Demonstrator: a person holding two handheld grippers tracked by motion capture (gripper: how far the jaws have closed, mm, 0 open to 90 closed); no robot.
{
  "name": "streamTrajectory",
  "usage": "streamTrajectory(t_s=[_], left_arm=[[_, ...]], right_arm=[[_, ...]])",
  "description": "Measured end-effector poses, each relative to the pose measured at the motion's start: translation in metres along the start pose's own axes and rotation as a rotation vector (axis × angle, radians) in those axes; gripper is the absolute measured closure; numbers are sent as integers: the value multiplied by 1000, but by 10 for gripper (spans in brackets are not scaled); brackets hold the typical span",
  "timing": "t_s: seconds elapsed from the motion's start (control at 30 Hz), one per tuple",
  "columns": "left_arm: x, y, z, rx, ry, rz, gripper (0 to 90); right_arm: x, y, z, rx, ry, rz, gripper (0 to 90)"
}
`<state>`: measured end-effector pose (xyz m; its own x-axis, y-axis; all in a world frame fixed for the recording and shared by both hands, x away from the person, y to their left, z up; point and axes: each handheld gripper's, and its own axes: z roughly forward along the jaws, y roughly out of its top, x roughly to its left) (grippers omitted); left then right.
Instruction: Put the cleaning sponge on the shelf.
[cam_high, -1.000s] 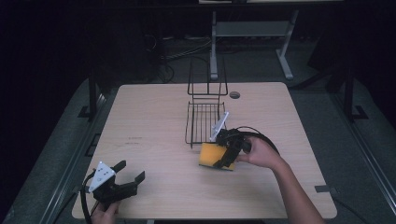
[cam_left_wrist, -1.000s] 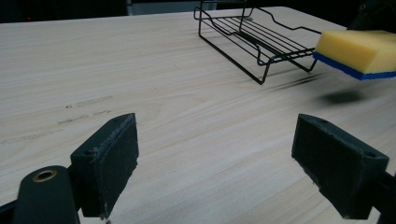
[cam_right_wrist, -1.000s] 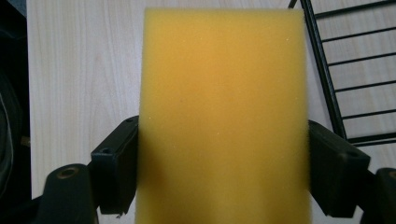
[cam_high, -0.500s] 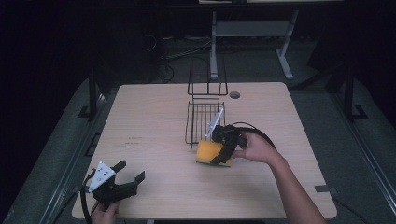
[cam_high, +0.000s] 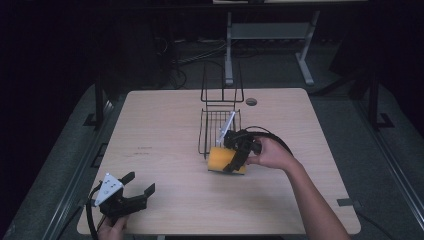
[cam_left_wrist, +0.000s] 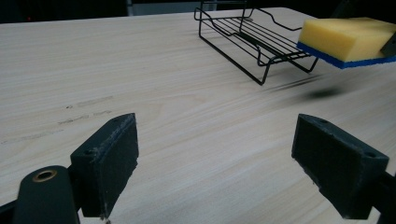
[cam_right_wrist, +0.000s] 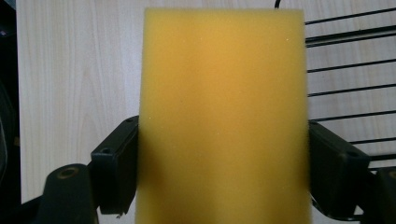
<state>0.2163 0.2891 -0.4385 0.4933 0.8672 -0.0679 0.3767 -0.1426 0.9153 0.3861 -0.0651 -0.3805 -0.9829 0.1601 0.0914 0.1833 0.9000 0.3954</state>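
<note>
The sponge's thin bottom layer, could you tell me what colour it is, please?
Blue, beneath the yellow foam of the sponge; the left gripper view shows it best.

I see the bench (cam_high: 165, 130) filling the middle of the high view, a pale wood-grain top with rounded corners. Just above the centre of the frame a black wire rack (cam_high: 218, 127) stands directly on it, its tall back toward the top of the frame. Right of the rack, near the far edge, is a small round cable hole (cam_high: 251, 101). Faint dark scuffs (cam_high: 145, 148) mark the wood at centre left.
</note>
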Motion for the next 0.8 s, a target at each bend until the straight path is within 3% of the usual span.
streamTrajectory(t_s=[0.3,0.8], left_arm=[[1,0,0,-6,2,-6,140],[0,0,1,-2,-3,-1,140]], right_arm=[[-13,6,-4,22,-20,7,220],[-24,6,1,-5,-3,38,219]])
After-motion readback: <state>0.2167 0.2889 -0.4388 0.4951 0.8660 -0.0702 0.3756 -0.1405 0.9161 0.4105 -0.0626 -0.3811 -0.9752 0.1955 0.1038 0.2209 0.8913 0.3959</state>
